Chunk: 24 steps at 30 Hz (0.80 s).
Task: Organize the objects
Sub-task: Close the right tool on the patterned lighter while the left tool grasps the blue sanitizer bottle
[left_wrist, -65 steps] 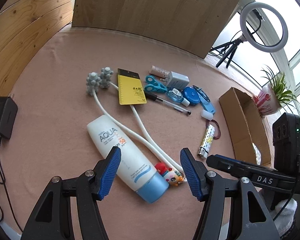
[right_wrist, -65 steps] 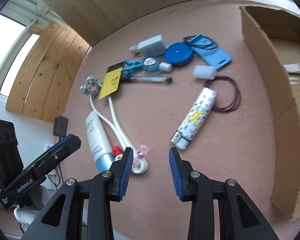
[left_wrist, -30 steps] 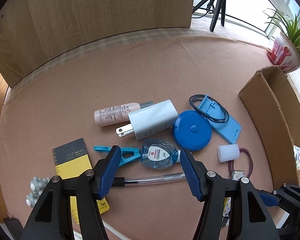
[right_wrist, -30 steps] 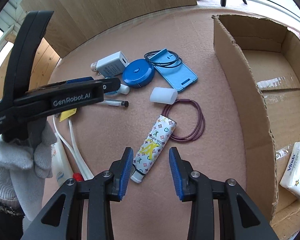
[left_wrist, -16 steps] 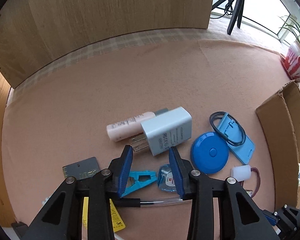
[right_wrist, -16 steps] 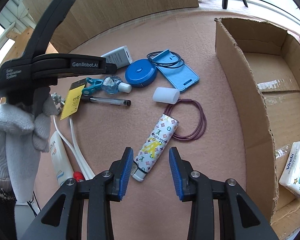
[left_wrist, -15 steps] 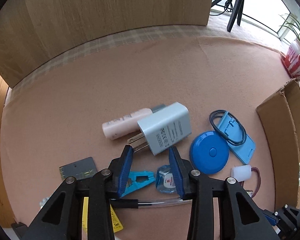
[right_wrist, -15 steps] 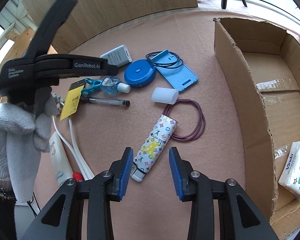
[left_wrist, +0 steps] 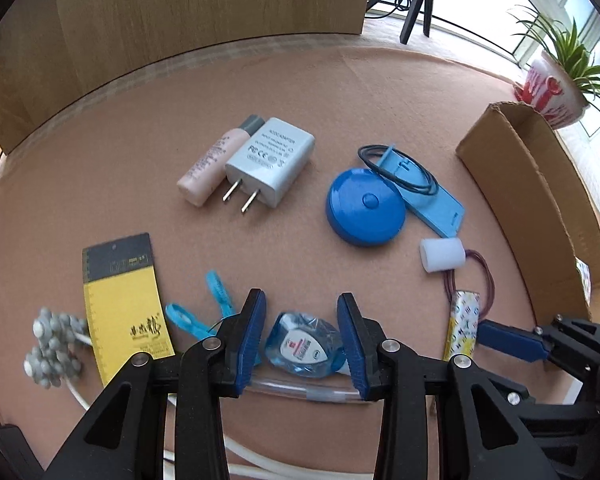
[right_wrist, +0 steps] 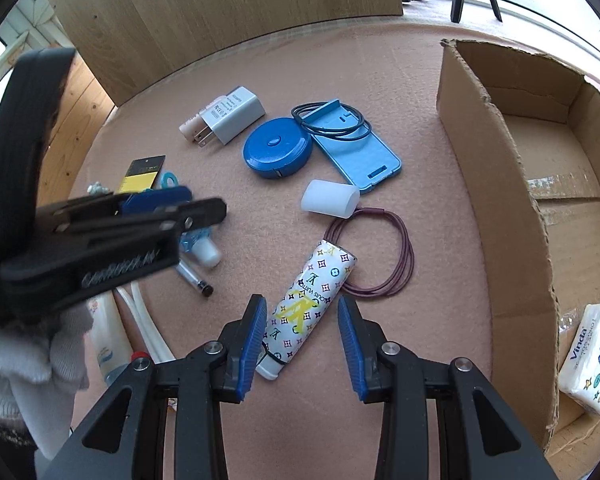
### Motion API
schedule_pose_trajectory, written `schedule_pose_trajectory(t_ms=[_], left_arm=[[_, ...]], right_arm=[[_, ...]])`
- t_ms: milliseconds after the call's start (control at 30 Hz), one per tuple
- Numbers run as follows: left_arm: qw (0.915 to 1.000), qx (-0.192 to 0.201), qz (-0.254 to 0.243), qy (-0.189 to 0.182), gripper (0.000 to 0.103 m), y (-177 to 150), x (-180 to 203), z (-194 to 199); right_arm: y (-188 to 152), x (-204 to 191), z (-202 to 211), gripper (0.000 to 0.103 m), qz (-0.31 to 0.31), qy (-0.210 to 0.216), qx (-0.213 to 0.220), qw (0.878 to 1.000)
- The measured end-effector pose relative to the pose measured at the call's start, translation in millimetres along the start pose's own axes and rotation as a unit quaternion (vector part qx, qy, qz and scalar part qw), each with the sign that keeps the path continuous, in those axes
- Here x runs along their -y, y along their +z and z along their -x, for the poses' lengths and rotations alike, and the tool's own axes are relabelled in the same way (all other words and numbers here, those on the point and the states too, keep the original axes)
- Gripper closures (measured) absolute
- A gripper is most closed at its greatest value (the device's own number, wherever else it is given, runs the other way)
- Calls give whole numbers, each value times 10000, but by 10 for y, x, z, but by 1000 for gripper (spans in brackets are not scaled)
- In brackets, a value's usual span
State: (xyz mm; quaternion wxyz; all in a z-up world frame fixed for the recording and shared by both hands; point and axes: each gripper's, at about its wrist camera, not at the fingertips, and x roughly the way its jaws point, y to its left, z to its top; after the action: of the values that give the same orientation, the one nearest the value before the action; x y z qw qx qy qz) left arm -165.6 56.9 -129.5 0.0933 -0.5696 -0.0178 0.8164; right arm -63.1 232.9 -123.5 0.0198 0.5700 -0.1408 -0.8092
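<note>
Both tongs stand spread, pinching nothing. Between the left gripper [left_wrist: 302,340] fingers lies a small clear-blue bottle [left_wrist: 302,346] on the pink table cover [left_wrist: 300,92]; whether the pads touch it is hard to tell. A clear pen [left_wrist: 296,390] lies just below it, toward 6 o'clock. At 11 o'clock from the bottle sit a white plug adapter [left_wrist: 270,160] and a pink tube [left_wrist: 214,164], touching side by side. A round blue tape measure [left_wrist: 364,212] sits at 1 o'clock.

Under the right gripper [right_wrist: 302,340], a patterned white tube [right_wrist: 310,304] lies tilted between the fingers, touching neither. A cardboard box [right_wrist: 496,184] stands at 2 o'clock, a tissue pack [right_wrist: 592,356] inside.
</note>
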Motion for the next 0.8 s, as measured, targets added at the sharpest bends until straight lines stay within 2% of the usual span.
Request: schedule_pose_trajectory(t_ms=[267, 400, 533, 700, 800], left_arm=[[9994, 256, -35, -220, 63, -420, 11, 164], [9989, 369, -95, -274, 63, -548, 28, 228], [9990, 366, 4, -269, 62, -494, -45, 181], [9982, 589, 51, -74, 53, -556, -14, 301], [9977, 635, 163, -160, 52, -573, -7, 322]], right_arm=[[92, -136, -124, 68, 239, -272, 43, 9993], [93, -263, -154, 67, 603, -395, 13, 9974], [23, -321, -146, 67, 1019, -520, 12, 9934], [-31, -215, -113, 69, 991, -456, -7, 9940], [-66, -140, -77, 69, 896, -371, -33, 9953]])
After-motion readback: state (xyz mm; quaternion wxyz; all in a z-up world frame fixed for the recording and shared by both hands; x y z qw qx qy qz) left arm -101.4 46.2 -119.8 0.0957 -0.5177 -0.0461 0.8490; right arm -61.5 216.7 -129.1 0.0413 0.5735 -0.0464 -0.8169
